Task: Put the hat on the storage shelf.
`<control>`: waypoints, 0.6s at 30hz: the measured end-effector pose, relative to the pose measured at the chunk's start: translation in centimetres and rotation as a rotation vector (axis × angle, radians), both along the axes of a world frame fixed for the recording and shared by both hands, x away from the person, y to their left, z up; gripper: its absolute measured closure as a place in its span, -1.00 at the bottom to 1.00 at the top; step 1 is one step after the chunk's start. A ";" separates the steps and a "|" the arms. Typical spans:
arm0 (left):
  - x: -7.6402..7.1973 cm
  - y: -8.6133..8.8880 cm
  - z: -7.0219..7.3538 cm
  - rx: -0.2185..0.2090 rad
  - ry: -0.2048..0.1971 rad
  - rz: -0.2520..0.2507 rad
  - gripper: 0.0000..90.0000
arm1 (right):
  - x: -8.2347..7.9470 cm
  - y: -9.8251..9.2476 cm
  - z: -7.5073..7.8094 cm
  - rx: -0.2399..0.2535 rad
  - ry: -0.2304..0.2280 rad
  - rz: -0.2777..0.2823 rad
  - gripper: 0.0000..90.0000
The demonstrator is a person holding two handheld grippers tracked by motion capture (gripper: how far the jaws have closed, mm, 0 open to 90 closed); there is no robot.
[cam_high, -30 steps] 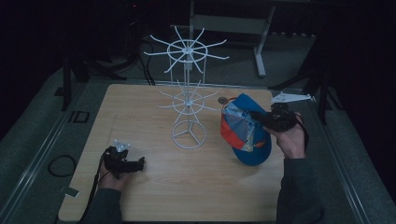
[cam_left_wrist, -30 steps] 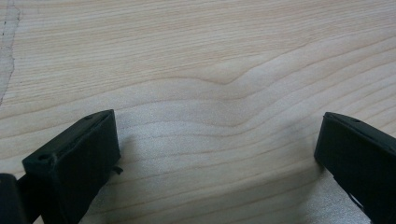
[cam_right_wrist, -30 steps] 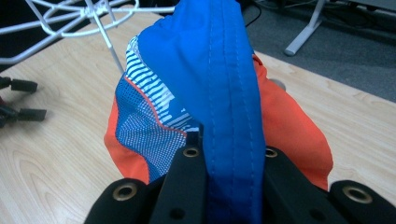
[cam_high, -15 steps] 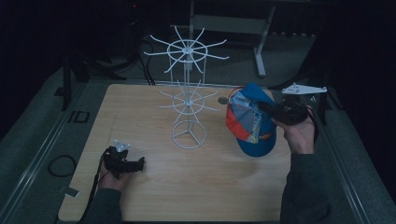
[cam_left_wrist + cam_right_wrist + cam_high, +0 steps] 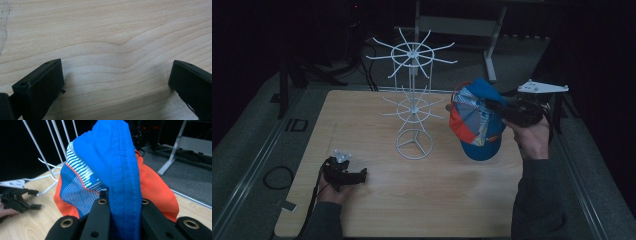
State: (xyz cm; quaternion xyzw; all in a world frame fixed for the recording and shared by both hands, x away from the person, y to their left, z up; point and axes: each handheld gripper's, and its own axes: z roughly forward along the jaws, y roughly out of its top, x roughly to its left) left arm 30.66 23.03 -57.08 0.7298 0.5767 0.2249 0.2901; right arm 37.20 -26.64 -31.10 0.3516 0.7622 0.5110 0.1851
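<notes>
At frame right: right hand-held gripper (image 5: 494, 106) clamps blue-orange fabric cap (image 5: 477, 120), beside white wire rack (image 5: 413, 107).
Lower left: left hand-held gripper (image 5: 362, 174) released, on pale wooden counter (image 5: 437, 200).

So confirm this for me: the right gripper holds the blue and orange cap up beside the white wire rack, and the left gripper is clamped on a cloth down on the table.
One thing is wrong: the left gripper holds nothing. The left gripper view shows its jaws wide apart over bare wooden table, with no cloth. The rest stands: the right gripper holds the blue and orange cap up beside the white wire rack.
</notes>
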 end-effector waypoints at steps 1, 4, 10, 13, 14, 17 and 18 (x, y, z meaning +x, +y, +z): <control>0.0 0.0 0.0 0.002 0.002 -0.002 -1.00 | 0.0 0.0 0.3 0.017 -0.006 0.010 0.95; 0.0 0.0 0.0 0.000 0.000 0.000 -1.00 | -0.1 -0.1 0.6 0.035 -0.014 0.022 0.95; 0.0 0.0 0.0 0.001 0.001 -0.001 -1.00 | -0.2 -0.3 1.3 0.069 -0.023 0.047 0.95; 0.0 0.0 0.0 0.000 0.000 0.000 -1.00 | -0.3 -0.3 2.0 0.076 -0.033 0.056 0.96; 0.0 0.0 0.0 0.001 0.000 0.000 -1.00 | -0.4 -0.3 2.3 0.082 -0.036 0.066 0.96; 0.0 0.0 0.0 0.001 0.000 -0.001 -1.00 | -0.6 -0.3 2.8 0.089 -0.045 0.082 0.96; 0.0 0.0 0.0 0.001 0.000 -0.001 -1.00 | -0.6 -0.3 2.9 0.093 -0.049 0.086 0.96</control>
